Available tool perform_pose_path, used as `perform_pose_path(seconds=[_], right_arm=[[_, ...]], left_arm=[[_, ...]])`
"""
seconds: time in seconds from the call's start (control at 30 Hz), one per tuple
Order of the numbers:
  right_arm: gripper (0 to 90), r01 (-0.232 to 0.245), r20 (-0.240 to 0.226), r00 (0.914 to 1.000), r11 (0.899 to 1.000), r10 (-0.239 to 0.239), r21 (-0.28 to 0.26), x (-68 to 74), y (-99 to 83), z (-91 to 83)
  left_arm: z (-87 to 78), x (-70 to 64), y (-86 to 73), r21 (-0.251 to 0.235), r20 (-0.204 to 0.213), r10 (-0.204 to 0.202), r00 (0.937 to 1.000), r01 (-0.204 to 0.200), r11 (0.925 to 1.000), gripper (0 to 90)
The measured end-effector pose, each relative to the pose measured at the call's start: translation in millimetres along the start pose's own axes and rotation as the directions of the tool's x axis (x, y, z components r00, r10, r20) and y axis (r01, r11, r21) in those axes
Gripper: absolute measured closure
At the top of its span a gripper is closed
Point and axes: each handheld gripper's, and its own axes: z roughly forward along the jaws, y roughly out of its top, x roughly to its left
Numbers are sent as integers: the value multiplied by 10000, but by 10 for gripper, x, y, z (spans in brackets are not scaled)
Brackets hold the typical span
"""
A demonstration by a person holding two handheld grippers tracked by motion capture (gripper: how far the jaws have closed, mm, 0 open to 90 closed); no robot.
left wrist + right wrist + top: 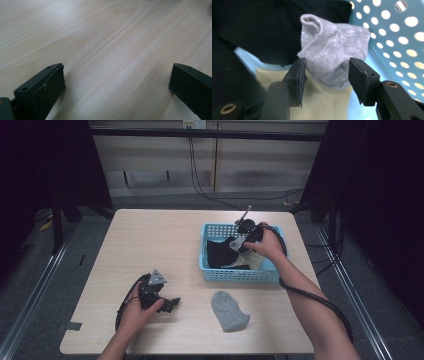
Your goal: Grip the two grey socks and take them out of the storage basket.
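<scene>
A grey sock (pixel 334 53) is seen in the blue basket (pixel 215 270), lying on a pale cloth (pixel 317 102) beside dark clothing (pixel 257 30), and it is bracketed by the spread jaws of the right gripper (pixel 325 75), which are not yet pressed onto it. The sock is crumpled, so its long axis cannot be told for certain; its open cuff is turned up and away from the jaws. If the jaws are closed low, the pale cloth could be pinched along with it. A second grey sock (pixel 229 310) lies on the tabletop (pixel 150 240), lengthwise towards the near edge. The left gripper (pixel 167 304) is rested on the tabletop, jaws spread and empty
</scene>
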Motion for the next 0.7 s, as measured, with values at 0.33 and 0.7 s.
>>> perform_pose_path(seconds=[0.33, 0.7], right_arm=[[469, 55, 25, 10000, 9991, -56, 419, 79, 32, 256], [743, -330, -299, 9989, 9965, 354, 773, 65, 30, 229]], left_arm=[[2, -3, -1, -11, 15, -41, 10000, 41, 10000, 0], [0, 0, 0, -5, -11, 9, 10000, -9, 10000, 0]])
